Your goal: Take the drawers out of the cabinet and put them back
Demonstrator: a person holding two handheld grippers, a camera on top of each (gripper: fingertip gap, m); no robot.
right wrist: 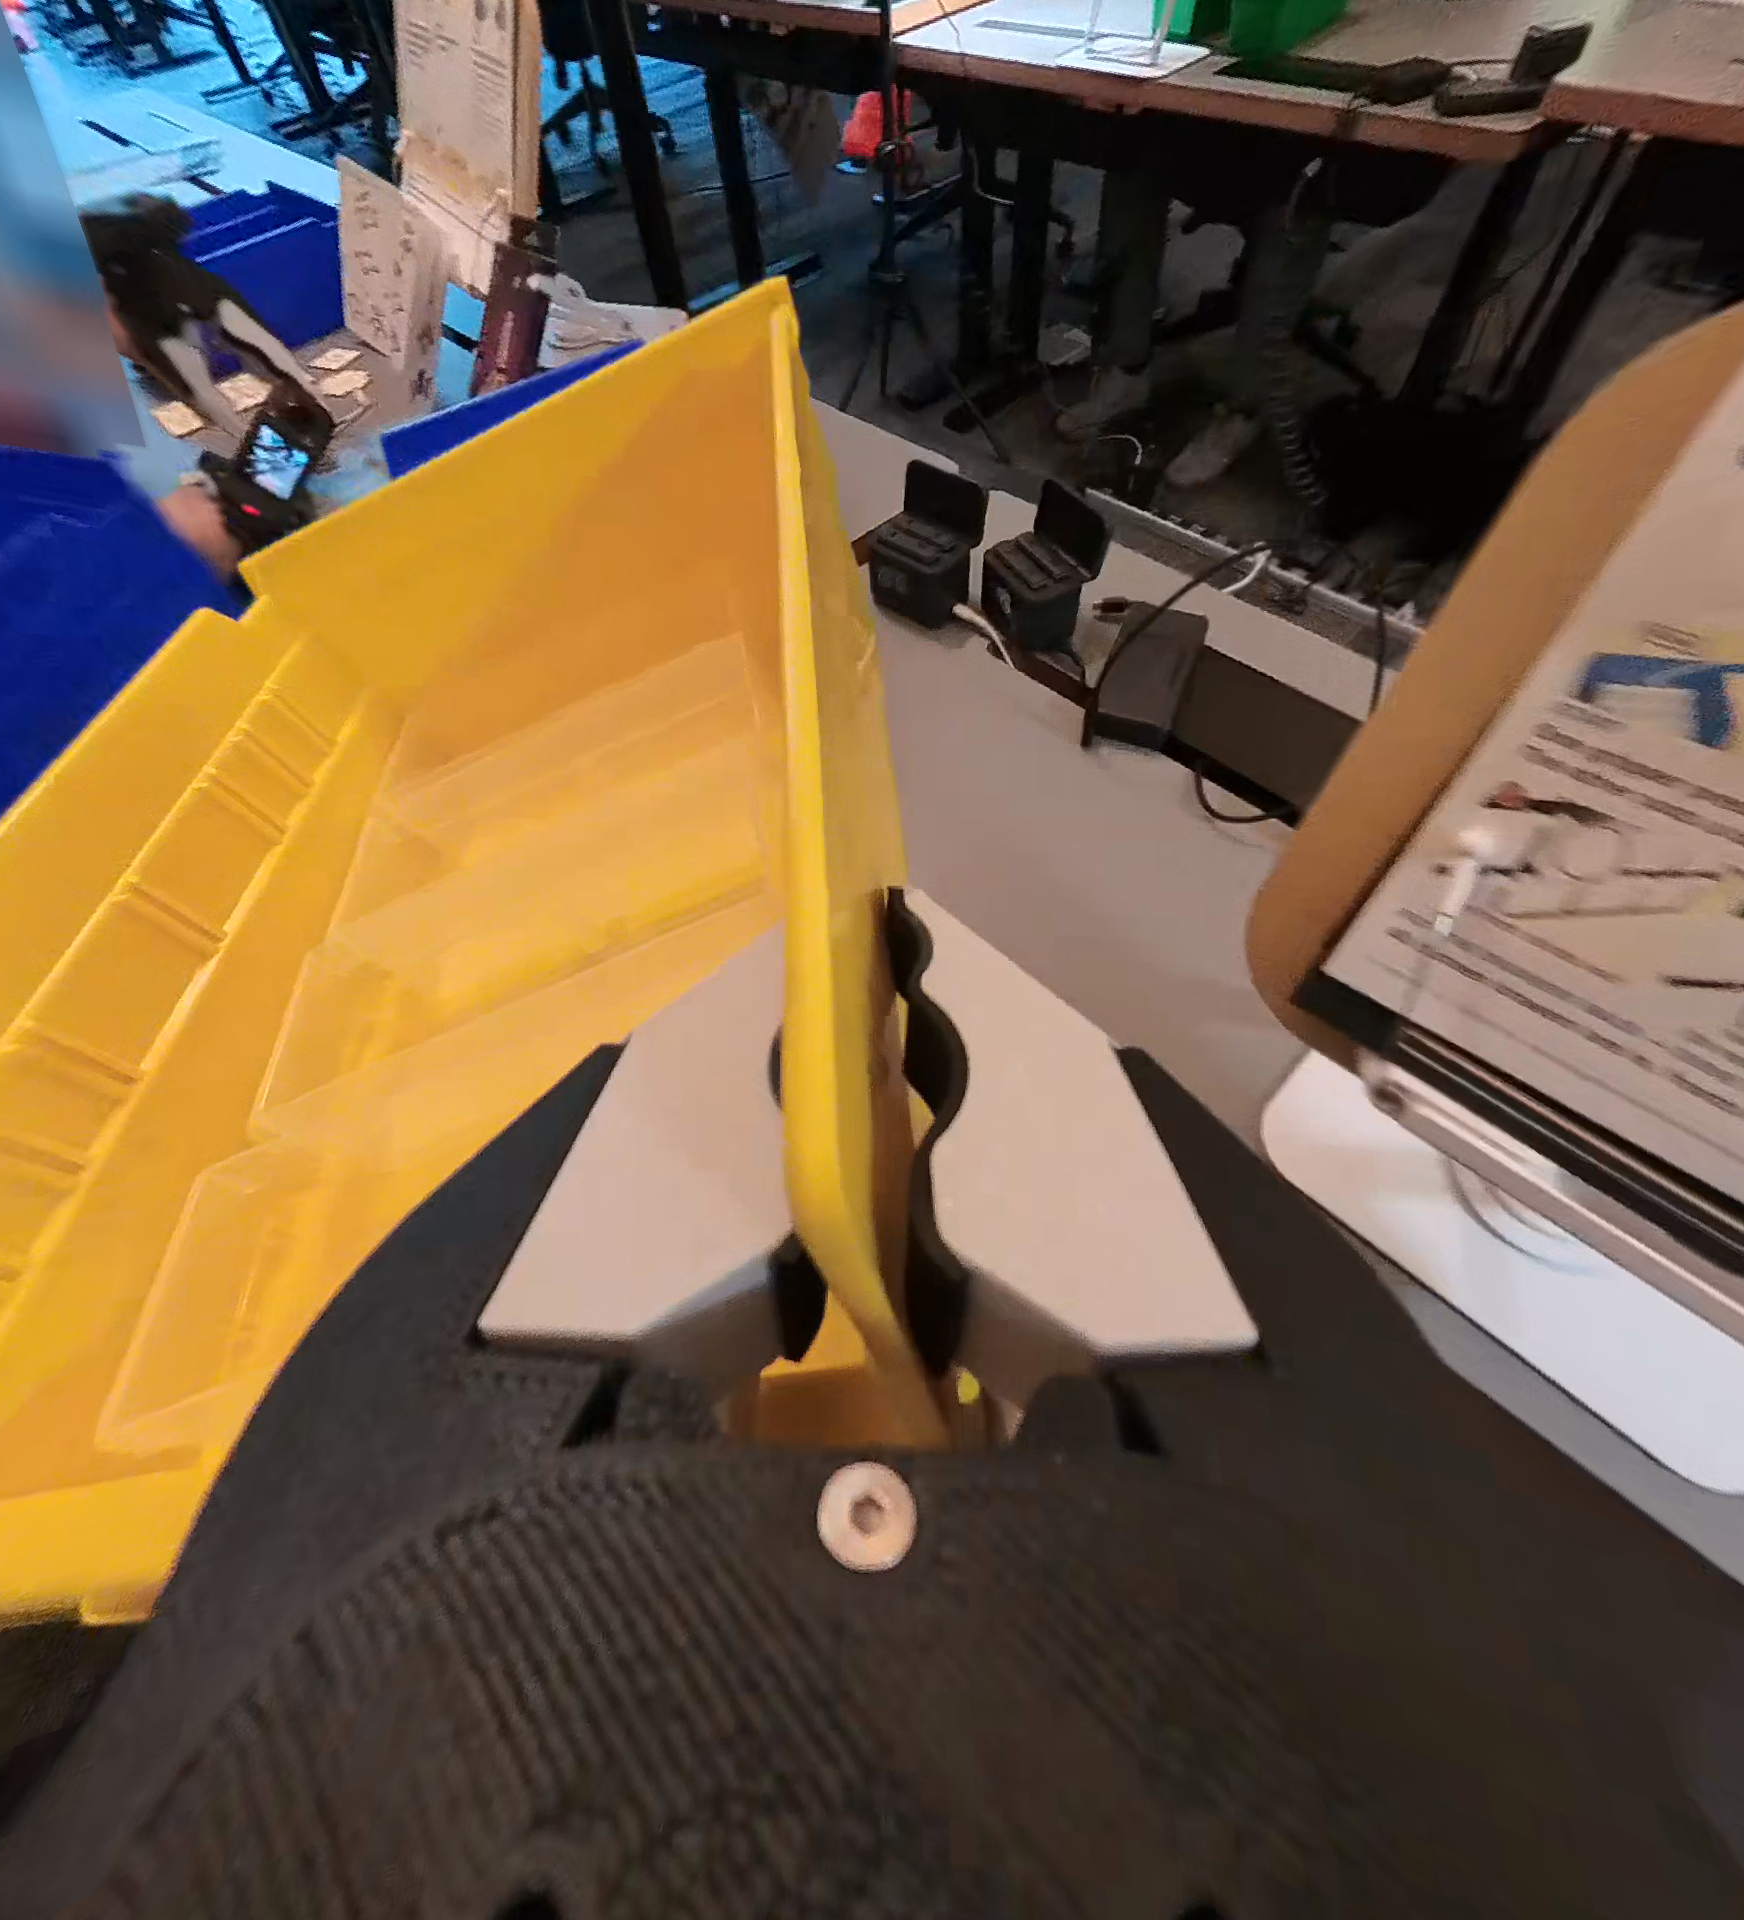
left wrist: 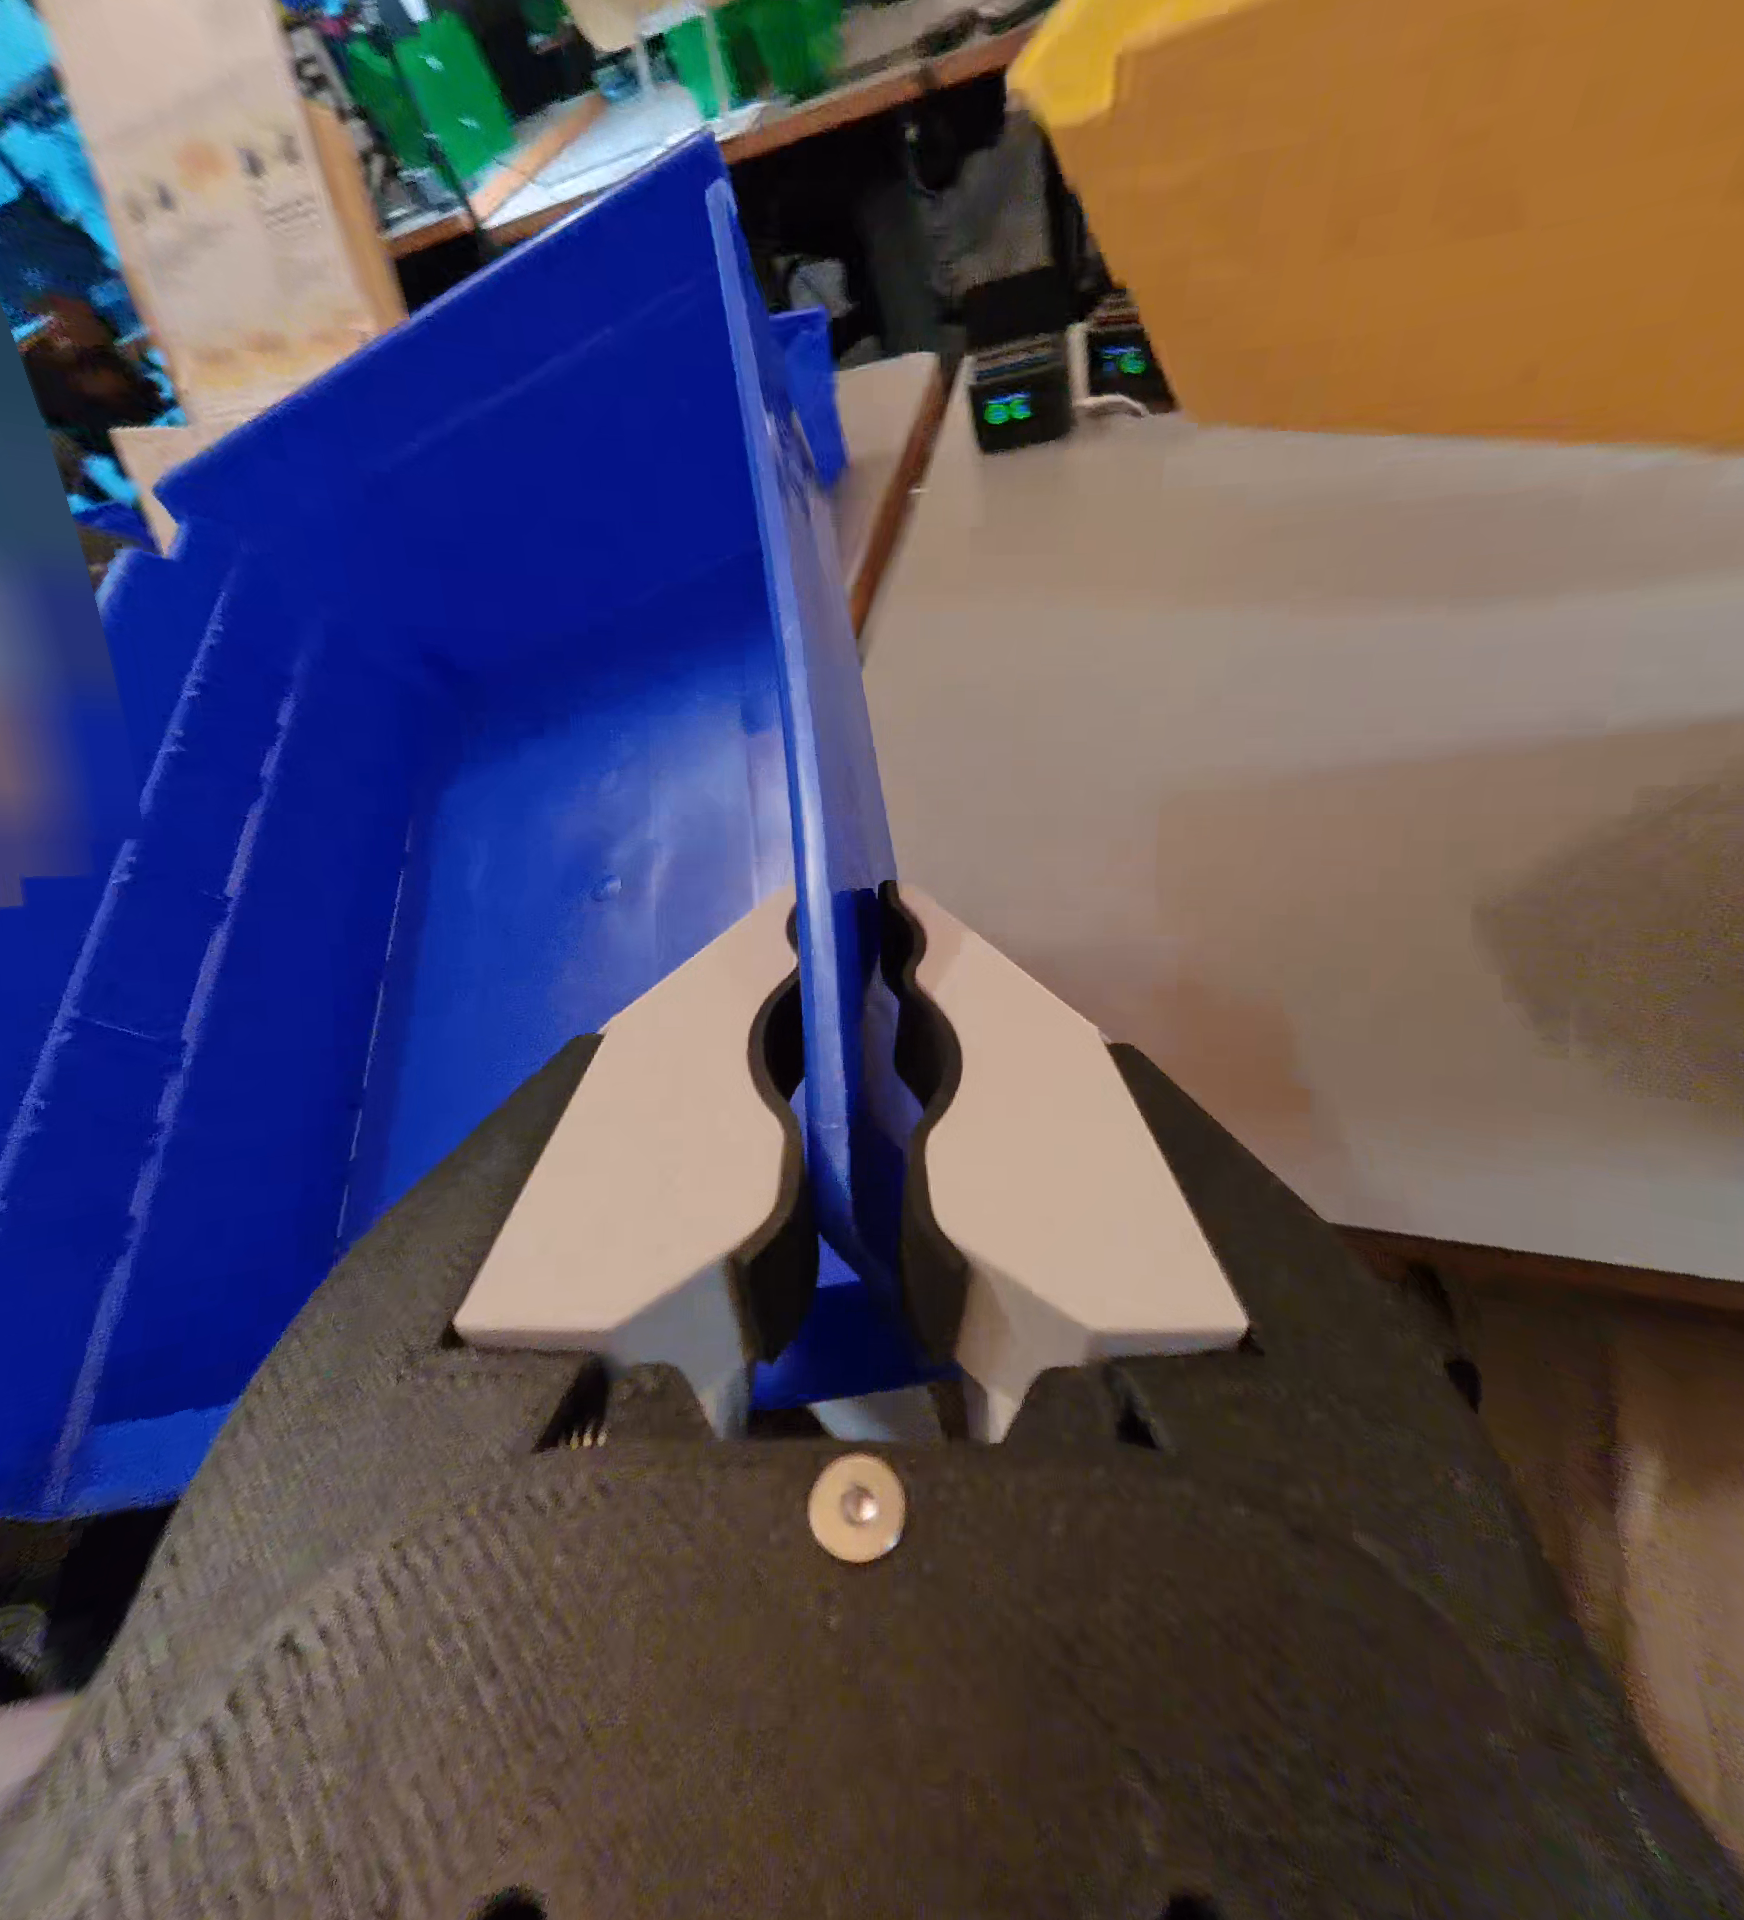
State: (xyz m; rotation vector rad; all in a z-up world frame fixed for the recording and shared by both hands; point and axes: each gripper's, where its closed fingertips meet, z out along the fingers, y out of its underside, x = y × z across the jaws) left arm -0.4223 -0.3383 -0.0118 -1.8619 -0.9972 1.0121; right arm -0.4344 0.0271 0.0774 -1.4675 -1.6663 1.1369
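My left gripper (left wrist: 840, 914) is shut on the right wall of a blue plastic drawer (left wrist: 535, 644), which is lifted and tilted over the grey table (left wrist: 1263, 831). My right gripper (right wrist: 837, 925) is shut on the right wall of a yellow plastic drawer (right wrist: 494, 810), also held up and tilted. The yellow drawer shows in the left wrist view (left wrist: 1470, 208) at the upper right, close to the lens. The blue drawer shows in the right wrist view (right wrist: 26, 603) at the far left. The cabinet is not in view.
Two small black charger boxes (right wrist: 982, 561) and a black power brick (right wrist: 1148, 665) with cables sit near the table's far edge. A printed page on a brown board with a white stand (right wrist: 1533, 790) stands close at the right. Other tables and chair legs fill the background.
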